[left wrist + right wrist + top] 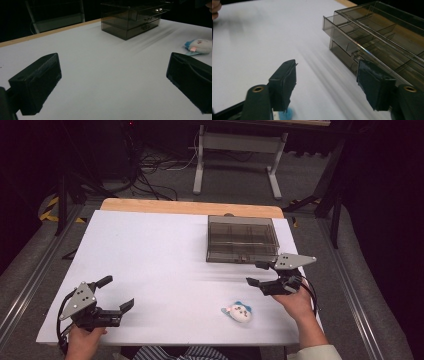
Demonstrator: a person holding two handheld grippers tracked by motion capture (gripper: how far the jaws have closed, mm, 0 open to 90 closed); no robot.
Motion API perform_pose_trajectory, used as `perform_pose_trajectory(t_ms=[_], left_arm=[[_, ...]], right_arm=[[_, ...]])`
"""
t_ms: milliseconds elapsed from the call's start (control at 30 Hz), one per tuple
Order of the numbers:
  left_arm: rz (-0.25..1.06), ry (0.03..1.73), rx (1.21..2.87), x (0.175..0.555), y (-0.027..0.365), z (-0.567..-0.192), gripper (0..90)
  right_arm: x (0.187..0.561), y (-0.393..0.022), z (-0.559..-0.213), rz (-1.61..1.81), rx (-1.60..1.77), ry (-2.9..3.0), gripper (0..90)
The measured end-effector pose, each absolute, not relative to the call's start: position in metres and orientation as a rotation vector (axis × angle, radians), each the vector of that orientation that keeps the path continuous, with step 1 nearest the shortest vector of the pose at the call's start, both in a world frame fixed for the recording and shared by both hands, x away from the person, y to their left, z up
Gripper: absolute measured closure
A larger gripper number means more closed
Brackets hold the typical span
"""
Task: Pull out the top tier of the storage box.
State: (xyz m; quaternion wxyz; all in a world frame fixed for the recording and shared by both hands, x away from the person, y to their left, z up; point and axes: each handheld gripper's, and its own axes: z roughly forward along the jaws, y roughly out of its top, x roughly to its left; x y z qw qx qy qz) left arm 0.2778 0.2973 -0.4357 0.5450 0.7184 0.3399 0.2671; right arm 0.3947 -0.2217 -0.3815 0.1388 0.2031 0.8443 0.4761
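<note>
A smoky see-through drawer box [242, 239] stands at the back right of the white tabletop [150, 255]. In the right gripper view the drawer box [384, 37] has its top drawer pulled out a little. My right gripper [254, 273] hovers just in front of it, jaws open with nothing between them; the right gripper [327, 72] has its right-hand jaw close to the drawer fronts. A white and blue plush toy [238, 312] lies near the front edge, beside my right hand. My left gripper [119, 292] is open over the front left corner, holding nothing. From the left gripper [112, 67], the box [132, 17] and toy [200, 45] lie far off.
A wooden strip [190, 207] runs along the table's far edge. Behind it on the floor stand a grey desk frame [235, 150] and loose cables [150, 167]. Metal rails [30, 280] flank the table on both sides.
</note>
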Motion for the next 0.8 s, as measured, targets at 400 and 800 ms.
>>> perform_pose_trajectory(t_ms=[400, 800], left_arm=[[0.632, 0.805, 1.71, 0.279, 0.298, -0.436, 0.7], [0.629, 0.806, 1.711, 0.279, 0.298, -0.436, 0.7]], right_arm=[[0.416, -0.214, -0.367, 1.189, 0.456, 2.584, 43.7], [0.435, -0.205, -0.359, 1.019, 0.385, 2.604, 44.5]])
